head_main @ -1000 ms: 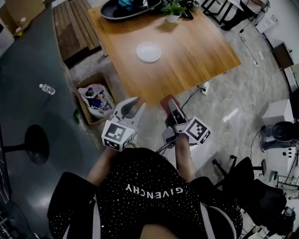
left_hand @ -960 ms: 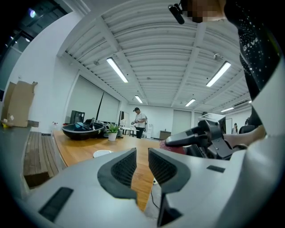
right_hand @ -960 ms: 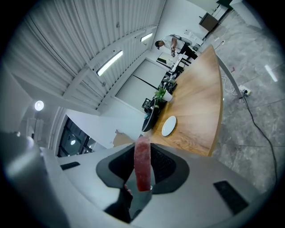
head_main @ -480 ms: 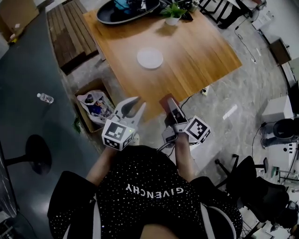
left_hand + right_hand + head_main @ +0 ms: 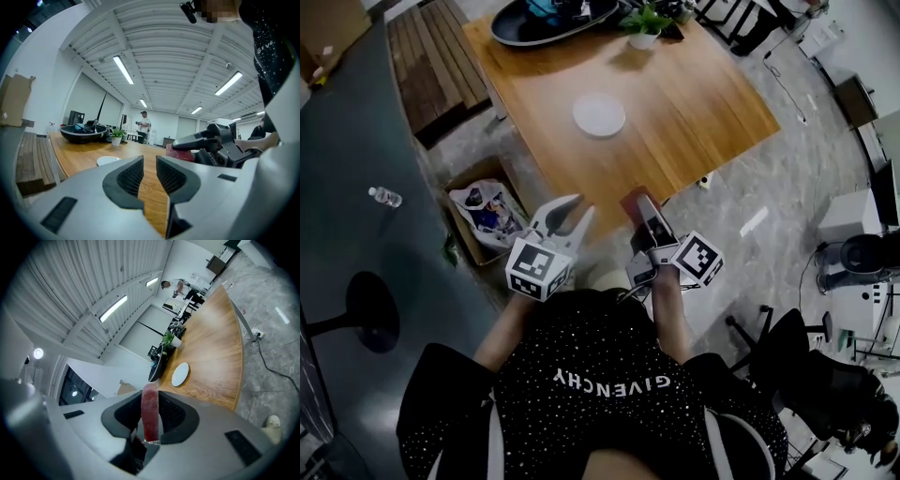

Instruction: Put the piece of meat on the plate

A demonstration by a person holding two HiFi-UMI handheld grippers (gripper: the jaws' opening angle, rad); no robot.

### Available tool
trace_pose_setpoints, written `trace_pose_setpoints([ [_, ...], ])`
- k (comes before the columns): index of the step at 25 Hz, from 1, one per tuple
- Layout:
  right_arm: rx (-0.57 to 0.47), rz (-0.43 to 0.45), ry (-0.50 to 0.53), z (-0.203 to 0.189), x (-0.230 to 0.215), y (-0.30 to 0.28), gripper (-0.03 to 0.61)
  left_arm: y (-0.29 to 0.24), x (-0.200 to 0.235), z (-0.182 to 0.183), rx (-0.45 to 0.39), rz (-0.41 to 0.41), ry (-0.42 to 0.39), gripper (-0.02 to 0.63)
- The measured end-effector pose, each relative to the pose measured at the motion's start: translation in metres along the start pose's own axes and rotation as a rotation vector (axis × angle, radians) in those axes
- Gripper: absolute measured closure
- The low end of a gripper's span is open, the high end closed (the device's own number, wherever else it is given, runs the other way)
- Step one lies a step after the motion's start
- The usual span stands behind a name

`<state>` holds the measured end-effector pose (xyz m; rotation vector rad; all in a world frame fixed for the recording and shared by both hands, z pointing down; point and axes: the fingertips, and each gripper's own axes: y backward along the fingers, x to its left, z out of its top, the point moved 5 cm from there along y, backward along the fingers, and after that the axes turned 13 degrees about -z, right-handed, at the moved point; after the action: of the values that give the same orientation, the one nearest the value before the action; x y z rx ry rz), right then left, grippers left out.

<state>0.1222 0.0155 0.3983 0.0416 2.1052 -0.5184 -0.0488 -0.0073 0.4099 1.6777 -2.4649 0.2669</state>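
Observation:
The white plate [image 5: 599, 114] lies empty near the middle of the wooden table [image 5: 694, 103]; it also shows as the plate [image 5: 180, 374] and the plate [image 5: 108, 160]. My right gripper [image 5: 639, 208] hovers by the table's near corner, shut on the piece of meat [image 5: 150, 418], a red slab standing on edge between the pads. The meat [image 5: 635, 200] sticks out past the fingertips. My left gripper [image 5: 575, 208] is beside it on the left, open with a narrow gap and nothing in it. The left gripper view shows the meat [image 5: 182, 152] to the right.
A black oval tray [image 5: 553, 14] and a potted plant [image 5: 645, 21] stand at the table's far edge. On the floor are a cardboard box with a bag [image 5: 487, 208], a water bottle [image 5: 384, 196], wooden boards [image 5: 436, 56] and office chairs [image 5: 787, 356]. A person [image 5: 143, 123] stands far off.
Both grippers have edged a little closer to the table's near corner. The meat stays gripped in the right gripper, and the left jaws stand as before.

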Motion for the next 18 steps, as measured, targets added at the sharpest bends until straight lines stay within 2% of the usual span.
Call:
trace_pose_setpoints([
  [7, 0.017, -0.003, 0.012, 0.006, -0.001, -0.009, 0.48, -0.007, 0.009, 0.001, -0.004, 0.015, 0.011, 0.523],
  [18, 0.069, -0.001, 0.024, 0.047, -0.015, -0.053, 0.48, -0.052, 0.044, 0.004, 0.024, 0.059, 0.028, 0.523],
])
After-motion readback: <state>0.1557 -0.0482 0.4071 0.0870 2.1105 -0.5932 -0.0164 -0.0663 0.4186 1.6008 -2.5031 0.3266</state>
